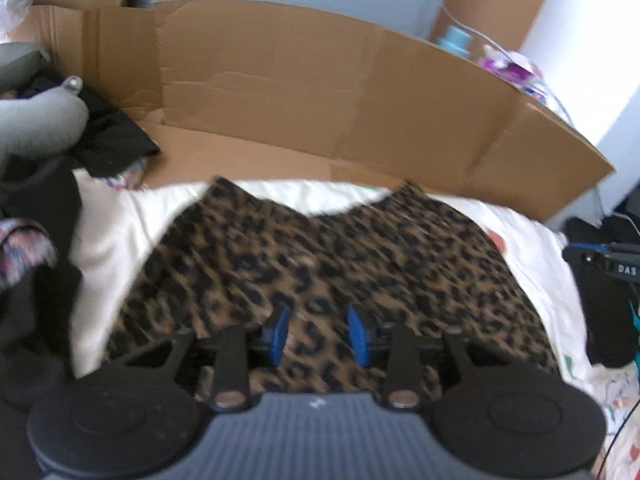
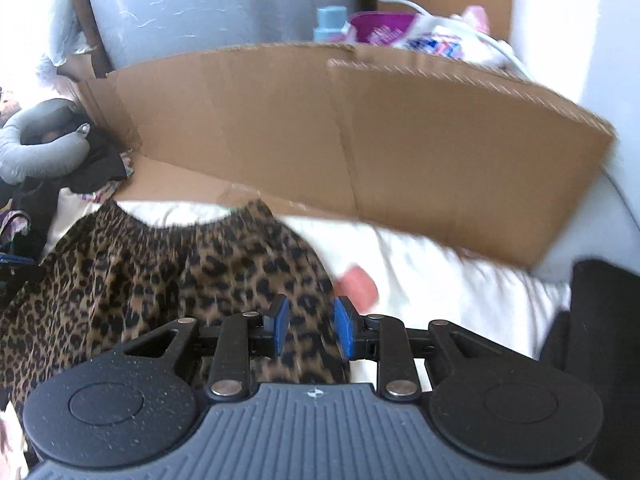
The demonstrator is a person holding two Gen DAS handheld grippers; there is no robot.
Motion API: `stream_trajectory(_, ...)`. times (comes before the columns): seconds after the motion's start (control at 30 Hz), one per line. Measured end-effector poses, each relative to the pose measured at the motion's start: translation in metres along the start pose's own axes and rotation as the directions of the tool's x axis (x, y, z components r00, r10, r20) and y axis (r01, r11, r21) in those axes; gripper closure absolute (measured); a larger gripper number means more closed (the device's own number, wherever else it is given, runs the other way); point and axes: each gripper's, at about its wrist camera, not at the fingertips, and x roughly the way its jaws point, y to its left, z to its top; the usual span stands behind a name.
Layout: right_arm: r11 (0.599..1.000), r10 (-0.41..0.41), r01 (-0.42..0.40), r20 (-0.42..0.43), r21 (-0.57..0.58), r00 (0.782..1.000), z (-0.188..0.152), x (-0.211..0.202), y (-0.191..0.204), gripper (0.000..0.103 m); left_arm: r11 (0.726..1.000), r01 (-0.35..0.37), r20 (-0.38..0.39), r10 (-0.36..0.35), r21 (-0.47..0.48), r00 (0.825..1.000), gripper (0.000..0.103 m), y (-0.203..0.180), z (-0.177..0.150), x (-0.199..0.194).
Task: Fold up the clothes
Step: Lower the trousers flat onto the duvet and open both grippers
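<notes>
A leopard-print garment (image 1: 320, 264) lies spread flat on a white sheet (image 1: 108, 240) covering the bed, its curved waistband toward a long cardboard panel (image 1: 304, 112) that stands along the far edge. The left gripper (image 1: 318, 334) hangs over the near middle of the garment, released, with a gap between its blue pads (image 1: 280, 330) and nothing held. The right gripper (image 2: 308, 328) is also released, above the garment's right edge, where print meets sheet. A grey neck pillow (image 2: 44, 148) and dark clothes (image 1: 108, 136) sit at the left. A blue bottle (image 2: 330, 24) stands behind the cardboard.
</notes>
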Motion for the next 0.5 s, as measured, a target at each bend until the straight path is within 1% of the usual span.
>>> stream_trajectory(0.17, 0.996, 0.001, 0.000, -0.010, 0.084, 1.000, -0.037, -0.018, -0.024, 0.071, 0.998, 0.059, -0.049, -0.058, 0.022, 0.997, 0.068, -0.037, -0.034, -0.001)
stream_trajectory(0.27, 0.988, 0.020, -0.018, -0.018, 0.151, 1.000, -0.058, -0.025, -0.040, 0.071, 0.997, 0.056, -0.060, -0.053, 0.058, 0.997, 0.068, -0.057, -0.050, -0.003)
stream_trajectory(0.37, 0.980, 0.034, -0.031, -0.010, 0.194, 0.999, -0.072, -0.027, -0.045, 0.071, 0.995, 0.089, -0.076, -0.085, 0.047, 0.993, 0.067, -0.068, -0.062, -0.005)
stream_trajectory(0.5, 0.967, 0.051, -0.049, 0.000, 0.251, 0.999, -0.090, -0.029, -0.051, 0.071, 0.989, 0.113, -0.115, -0.102, 0.100, 0.988, 0.067, -0.088, -0.076, -0.006)
